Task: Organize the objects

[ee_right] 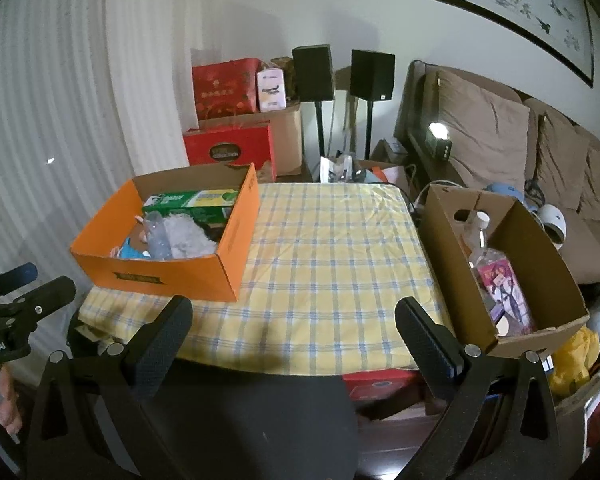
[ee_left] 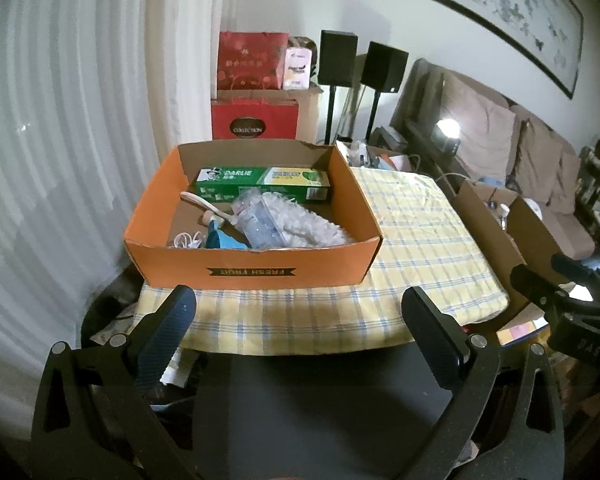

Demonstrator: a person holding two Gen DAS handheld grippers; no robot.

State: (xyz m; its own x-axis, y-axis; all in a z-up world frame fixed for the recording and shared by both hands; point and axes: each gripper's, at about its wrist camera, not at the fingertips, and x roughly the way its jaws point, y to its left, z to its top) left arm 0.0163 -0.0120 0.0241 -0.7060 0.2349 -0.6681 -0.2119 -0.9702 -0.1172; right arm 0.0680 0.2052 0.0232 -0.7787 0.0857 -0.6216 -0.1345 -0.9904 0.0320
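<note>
An orange cardboard box (ee_left: pixel 256 268) (ee_right: pixel 156 276) stands on the left of a table covered by a yellow checked cloth (ee_left: pixel 416 240) (ee_right: pixel 332 256). Inside lie a green toothpaste carton (ee_left: pixel 260 184) (ee_right: pixel 192 204), a clear plastic bottle (ee_left: pixel 256 222) (ee_right: pixel 158 236), a fluffy white duster head (ee_left: pixel 308 224) (ee_right: pixel 186 236), a toothbrush (ee_left: pixel 204 204), a white cable (ee_left: pixel 186 239) and a blue item (ee_left: pixel 224 240). A brown cardboard box (ee_right: pixel 460 264) (ee_left: pixel 484 216) at the table's right holds a bottle (ee_right: pixel 478 232) and pink packaged goods (ee_right: pixel 504 284). My left gripper (ee_left: pixel 300 312) and right gripper (ee_right: pixel 296 316) hover open and empty before the table's near edge.
Red gift bags (ee_left: pixel 254 60) and cartons stack behind the table by the white curtain (ee_left: pixel 60 140). Two black speakers (ee_right: pixel 342 74) stand on poles, and a brown sofa (ee_right: pixel 500 140) runs along the right wall. A dark chair back (ee_right: pixel 260 420) sits below the grippers.
</note>
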